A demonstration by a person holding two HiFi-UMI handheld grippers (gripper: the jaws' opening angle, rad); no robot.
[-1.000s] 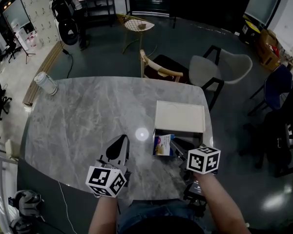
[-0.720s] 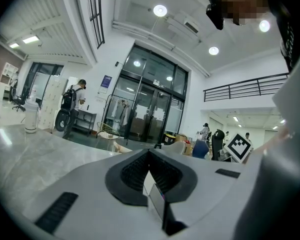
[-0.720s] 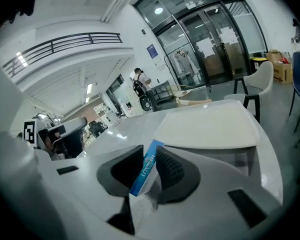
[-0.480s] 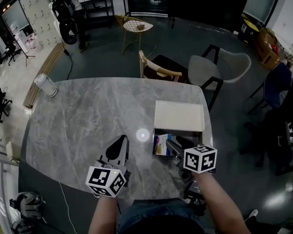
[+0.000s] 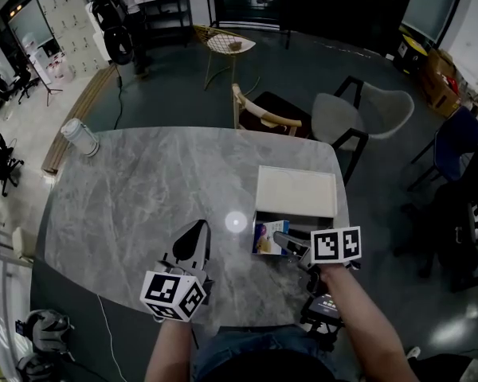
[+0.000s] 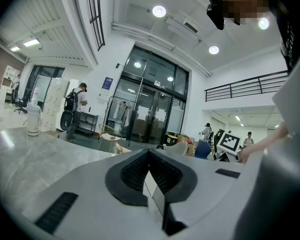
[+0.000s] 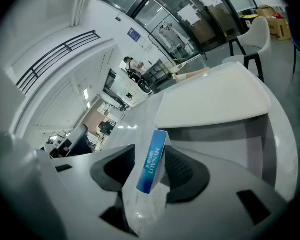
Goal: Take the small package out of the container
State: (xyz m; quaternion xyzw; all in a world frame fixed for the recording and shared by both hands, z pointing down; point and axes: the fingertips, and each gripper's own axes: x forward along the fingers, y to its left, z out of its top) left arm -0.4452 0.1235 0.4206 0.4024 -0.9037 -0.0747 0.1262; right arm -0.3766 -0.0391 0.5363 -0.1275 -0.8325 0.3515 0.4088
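Right claw (image 7: 149, 156) has just been opening its jaws, and they now stand apart with the small package (image 7: 151, 168) upright between them. The package's flat side lies against the right-hand pad, and a clear gap shows to the other pad, so nothing presses on it. Left claw (image 6: 149, 153) has its jaws drawn together at the tips with nothing held, and it rests low over the near part of the counter (image 5: 143, 189), well to the left of the work. That counter is a broad slab of grey marbled stone. Beyond its far edge stands a pale grey chair (image 5: 350, 118). On the counter's right side sits the container (image 5: 315, 223), a dark-walled box. Its white lid (image 5: 296, 191) lies open behind it. A white canister (image 5: 80, 138) stands alone at the far left corner. The package, blue along its narrow edge with white lettering, stands at the container's left end, beside the right claw's tips. Whether its foot rests inside the box or on the stone cannot be told.
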